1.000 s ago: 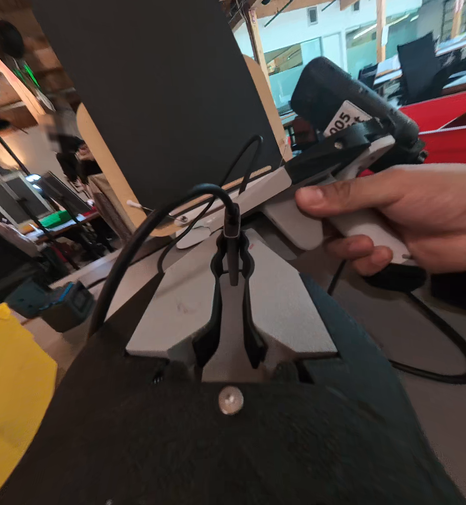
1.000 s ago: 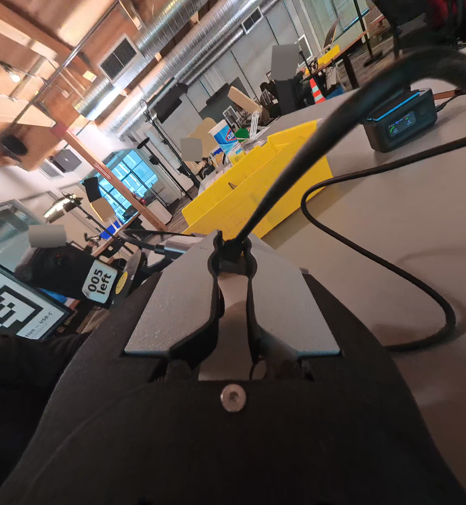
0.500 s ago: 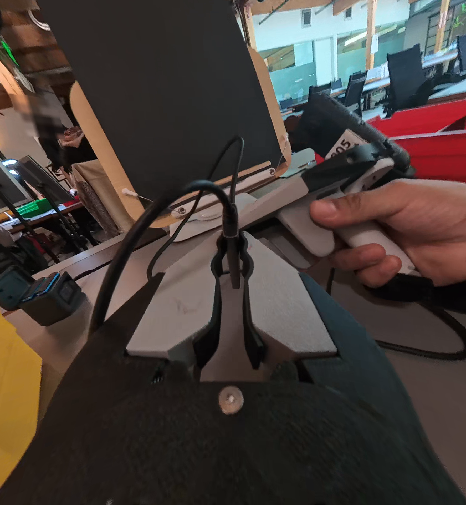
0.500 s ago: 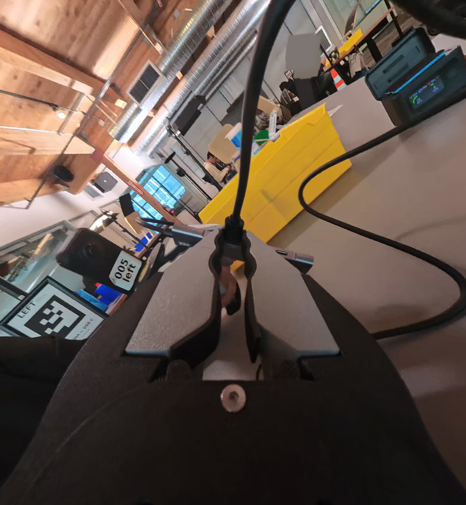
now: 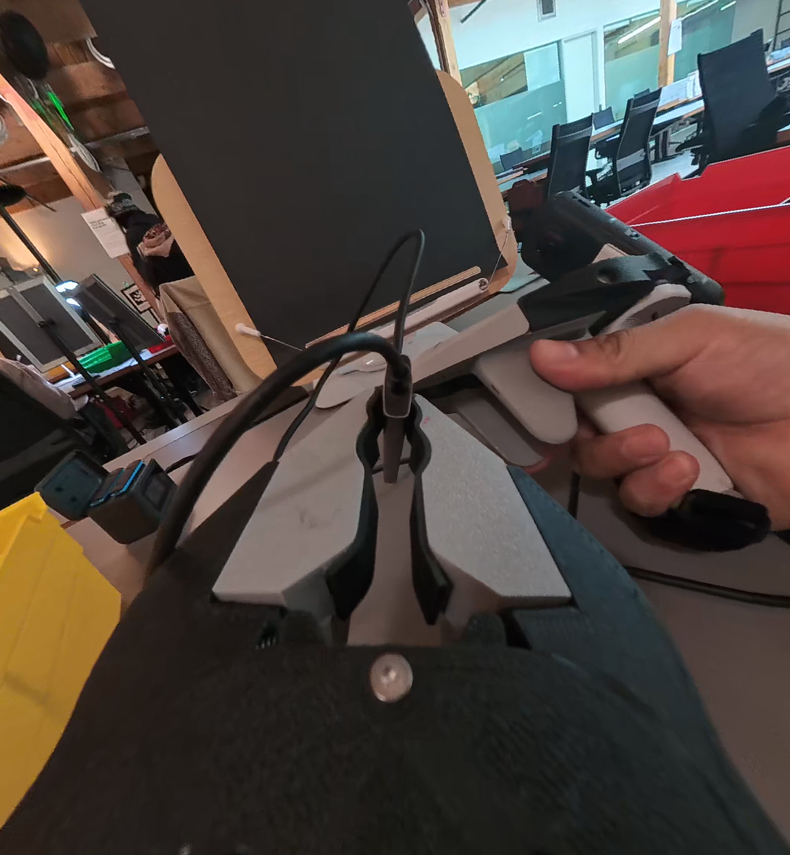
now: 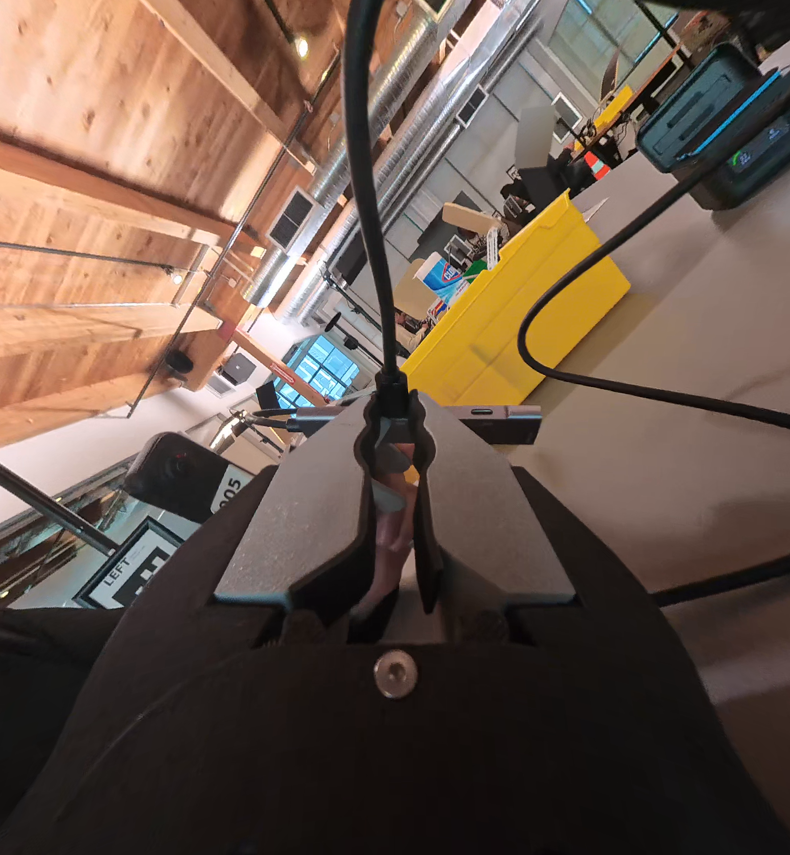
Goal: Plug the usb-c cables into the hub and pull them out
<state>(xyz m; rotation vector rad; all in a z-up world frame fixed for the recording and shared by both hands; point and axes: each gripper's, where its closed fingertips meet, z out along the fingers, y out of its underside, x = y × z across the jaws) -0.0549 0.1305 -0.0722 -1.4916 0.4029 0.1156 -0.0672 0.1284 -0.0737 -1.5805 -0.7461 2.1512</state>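
My left gripper point(image 5: 395, 416) is shut on the grey hub point(image 5: 390, 453), which shows edge-on as a narrow bar. A thick black cable point(image 5: 337, 341) leaves the hub's top end and arches left. My right gripper point(image 6: 395, 407) is shut on a black usb-c plug point(image 6: 392, 388), and its cable point(image 6: 360, 185) runs straight up. The hub point(image 6: 499, 418) lies crosswise just behind that plug, with an open port showing. I cannot tell whether the plug is seated. In the left wrist view a hand point(image 5: 707, 407) holds the right gripper's grey body point(image 5: 499, 351). The right gripper's tips are hidden behind the hub.
A yellow bin point(image 5: 22, 624) stands at the left and also shows in the right wrist view point(image 6: 499, 333). A teal power pack point(image 6: 731, 129) sits on the grey table point(image 6: 661, 486), and a loose black cable point(image 6: 661, 398) crosses the table. A black board point(image 5: 291, 162) and a red bin point(image 5: 731, 240) stand behind. Left and right tips are no more than a few centimetres apart.
My right gripper has rolled and carried the plug over to the hub, which has gone from left of the fingertips to right behind them. The left gripper keeps its hold and has shifted slightly.
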